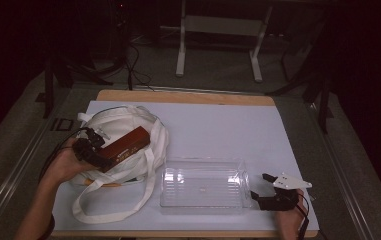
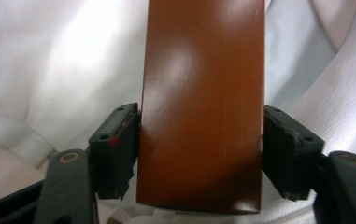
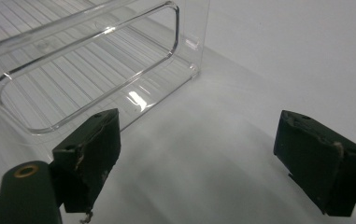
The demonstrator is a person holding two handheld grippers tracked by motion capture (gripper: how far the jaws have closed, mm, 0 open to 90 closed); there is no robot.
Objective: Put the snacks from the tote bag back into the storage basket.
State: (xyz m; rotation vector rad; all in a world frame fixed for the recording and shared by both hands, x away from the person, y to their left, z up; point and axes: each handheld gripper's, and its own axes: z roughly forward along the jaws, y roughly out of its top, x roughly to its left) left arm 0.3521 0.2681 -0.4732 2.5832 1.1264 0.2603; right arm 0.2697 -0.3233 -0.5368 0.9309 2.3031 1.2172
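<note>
High view overlooks the table (image 1: 278, 130); tool views sit close, sharing its surface.

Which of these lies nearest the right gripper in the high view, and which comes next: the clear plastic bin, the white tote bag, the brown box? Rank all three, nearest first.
Measured from the right gripper at the table's near right:
1. Clear plastic bin, just beside its open jaws, centre of the table.
2. Brown box, farther left, held in the left gripper.
3. White tote bag, at the far left under the box.
</note>
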